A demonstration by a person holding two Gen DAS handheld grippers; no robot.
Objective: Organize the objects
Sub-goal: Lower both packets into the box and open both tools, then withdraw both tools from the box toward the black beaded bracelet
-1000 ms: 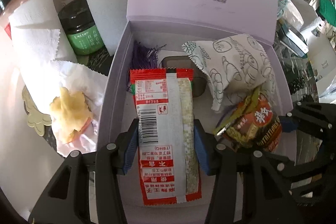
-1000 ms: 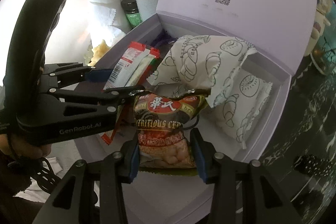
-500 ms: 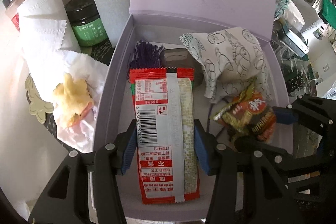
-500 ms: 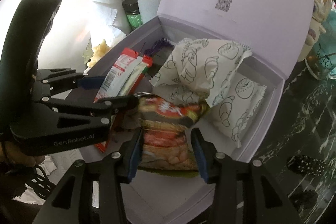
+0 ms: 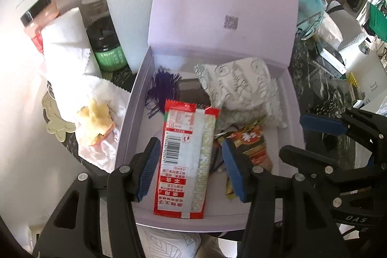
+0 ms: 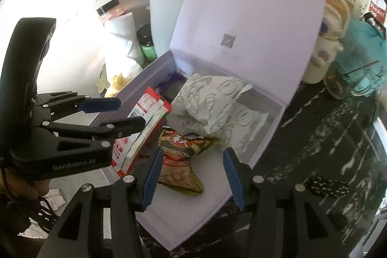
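- Snack packets lie inside a pale lilac cardboard box (image 5: pixel 125 137) whose hinged lid (image 5: pixel 222 2) stands upright at the far end.
- The left gripper (image 5: pixel 191 168) has its blue-padded jaws spread wider than the long red-and-white sachet with a barcode (image 5: pixel 186 161) between them; a gap shows at each pad, so the sachet is not clamped and sits on the box floor along its left wall.
- From the right wrist view, that sachet (image 6: pixel 142 132) runs beside the left gripper's lower finger.
- The right gripper (image 6: pixel 191 175) is also wide apart, holding nothing.
- A brown-and-red glossy snack bag with green edges (image 6: pixel 183 159) rests on the box floor between the right gripper's pads, closer to the left pad; whether that pad touches it cannot be told.
- Two white pouches printed with pastry outlines (image 6: pixel 212 105) lie deeper in the box, one overlapping the other.
- A purple tassel (image 5: pixel 164 89) lies in the far left corner.
- Outside the box on the left sit a green-labelled dark jar (image 5: pixel 106 45), white paper towel (image 5: pixel 70 47) and a yellowish food scrap (image 5: pixel 94 120) on crumpled paper.
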